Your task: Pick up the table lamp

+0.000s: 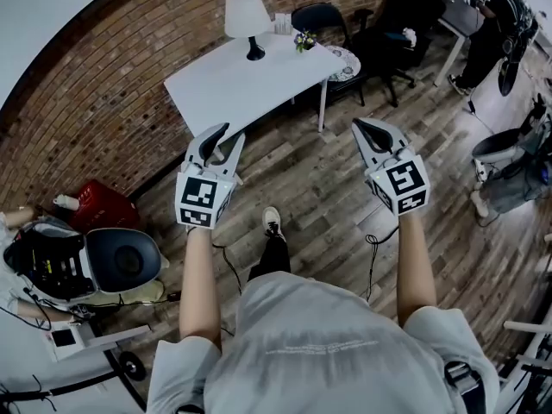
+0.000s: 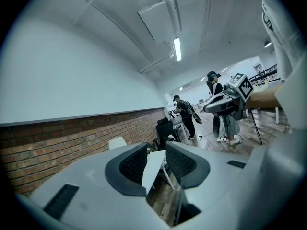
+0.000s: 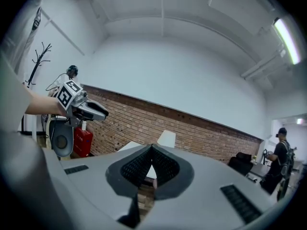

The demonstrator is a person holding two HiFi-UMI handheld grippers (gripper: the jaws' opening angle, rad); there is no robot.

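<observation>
In the upper centre of the head view, the table lamp (image 1: 247, 17) stands upright on a white tabletop (image 1: 233, 89), near the edge closest to the brick wall (image 1: 103, 84). The lamp has a white shade and a black base. A small potted plant (image 1: 302, 40) stands on the same tabletop, to the right of the lamp and apart from it. A black chair (image 1: 321, 15) stands behind the tabletop at upper right.

At centre left of the frame, the left claw (image 1: 226, 141) is held over the wooden floor (image 1: 319, 197), well apart from the lamp. Its jaws stand slightly apart with nothing between them.

At centre right, the right claw (image 1: 373, 129) is also over the floor. Its jaw tips meet and grip nothing.
</observation>
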